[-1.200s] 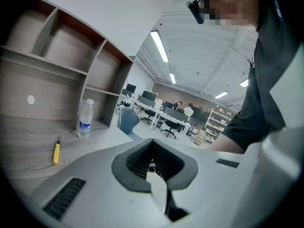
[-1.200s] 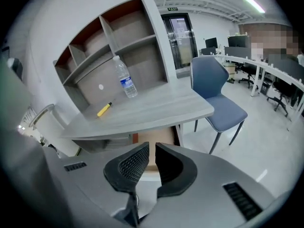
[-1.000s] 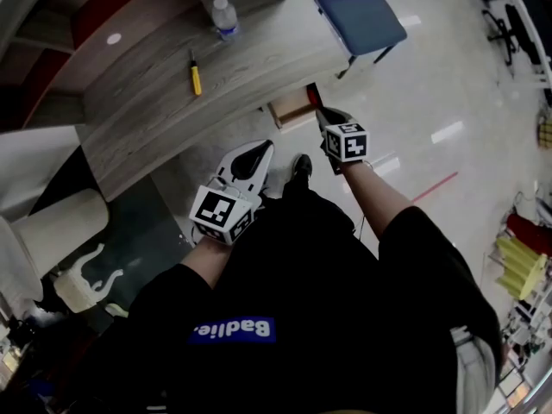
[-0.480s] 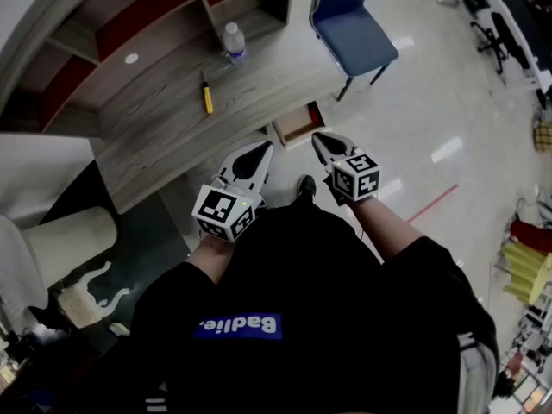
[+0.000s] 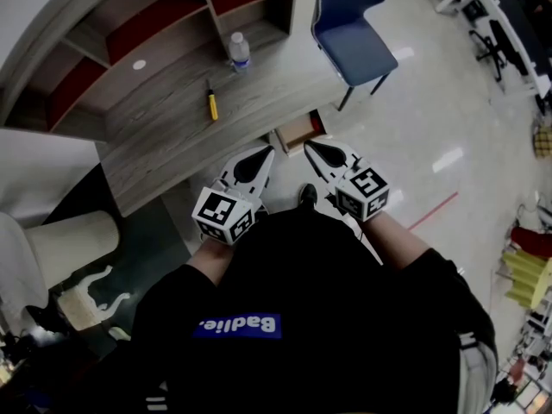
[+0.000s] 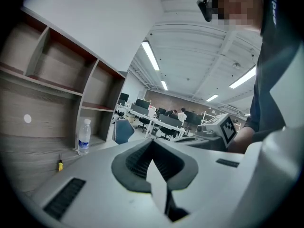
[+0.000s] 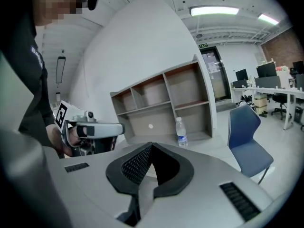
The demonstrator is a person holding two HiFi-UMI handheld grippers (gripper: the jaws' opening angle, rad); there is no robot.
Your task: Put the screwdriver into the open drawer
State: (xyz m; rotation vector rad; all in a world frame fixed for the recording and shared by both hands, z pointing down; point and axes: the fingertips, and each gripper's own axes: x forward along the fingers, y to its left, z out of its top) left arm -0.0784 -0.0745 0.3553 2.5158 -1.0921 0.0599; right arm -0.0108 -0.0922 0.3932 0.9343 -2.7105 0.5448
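A yellow-handled screwdriver (image 5: 212,104) lies on the wooden desk (image 5: 172,145), left of a water bottle (image 5: 240,52). In the left gripper view the screwdriver (image 6: 60,164) shows small at the far left, near the bottle (image 6: 84,137). The open drawer (image 5: 297,131) juts out below the desk's front edge. My left gripper (image 5: 266,152) and right gripper (image 5: 309,145) hang side by side close to my body, tips pointing at the desk edge and the drawer. Both are shut with nothing in them, well short of the screwdriver.
A blue chair (image 5: 349,22) stands right of the desk, beyond the drawer. Open shelves (image 5: 164,15) rise behind the desk. A white round stool (image 5: 60,235) sits at the left. More desks and chairs (image 5: 492,15) stand at the far right.
My right gripper has swung left and forward, closer to the left one and the drawer. The left gripper has barely moved. My head view has shifted, so the desk sits lower in frame.
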